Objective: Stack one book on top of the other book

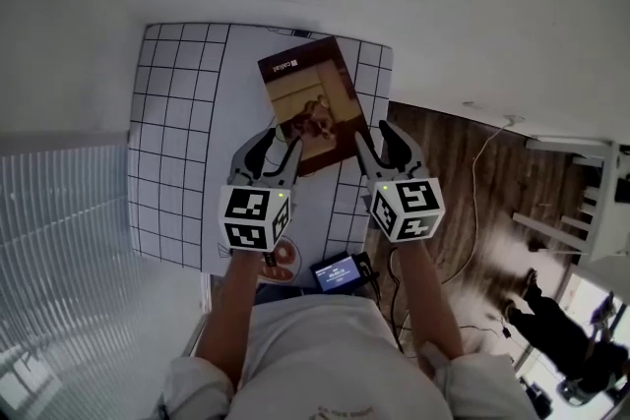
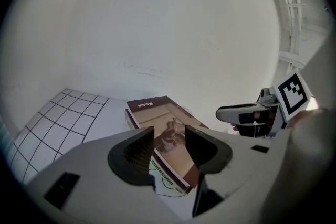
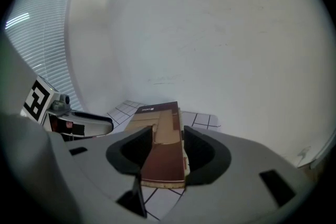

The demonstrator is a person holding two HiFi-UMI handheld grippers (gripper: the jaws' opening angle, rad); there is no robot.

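With the brown book [image 1: 313, 103] resting on the lower book [image 2: 161, 177], stacking appears complete; the left gripper [image 1: 279, 141] and right gripper [image 1: 372, 131] jaws stand wide, empty.

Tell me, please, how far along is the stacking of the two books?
Done, it seems: the brown book lies on top of the white book. In hand: nothing; the left gripper and the right gripper are both open and empty. Left to do: apparently nothing.
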